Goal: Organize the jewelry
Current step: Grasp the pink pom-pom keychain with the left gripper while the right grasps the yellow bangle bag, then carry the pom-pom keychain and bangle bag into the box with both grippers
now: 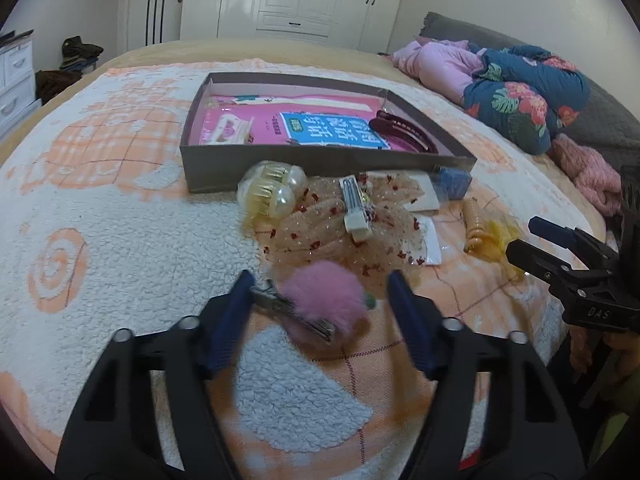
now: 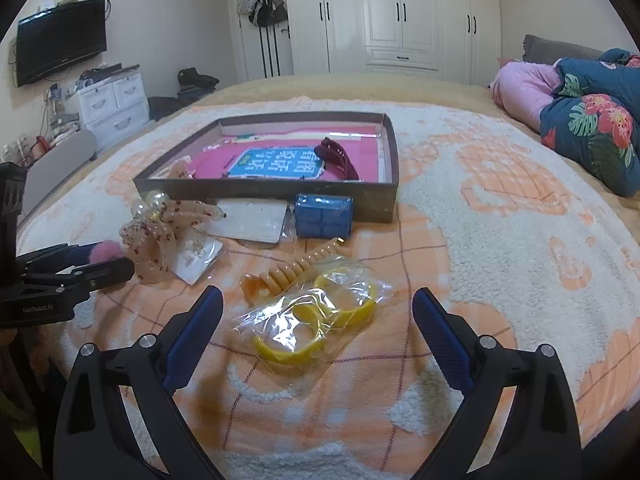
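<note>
Left wrist view: left tool [image 1: 320,284] w/ blue-padded fingers straddles a pink fluffy pom-pom hair clip w/ metal alligator clasp [image 1: 320,304], lying on the orange-and-white fleece blanket [image 1: 120,240] of the bed. Left pad sits right at the clasp's tip, maybe touching; right pad stands just clear of the fluff, so no grip yet, jaws partly spread. Just beyond the clip: a beige mesh bow w/ red dots and a white clip on top [image 1: 352,216], and left of it a clear claw clip w/ pearl beads [image 1: 268,192]. Farther back is a shallow dark cardboard box [image 1: 320,160] lined w/ a pink-and-blue booklet; a maroon hair comb [image 1: 400,132] lies inside at its right end. A small blue box [image 1: 454,180] rests against the box's near right corner. Right tool [image 1: 524,240] shows at the right edge of this view, above an amber spiral hair tie [image 1: 474,228].

Right wrist view: right tool [image 2: 318,300] is released, fingers wide apart, w/ a clear plastic bag of yellow bangles [image 2: 316,316] between them but not touched. The amber spiral tie lies just past the bag, toward the box. White earring cards in sleeves [image 2: 252,220] lie near the box's front wall. Folded floral bedding [image 2: 592,124] is far right.
</note>
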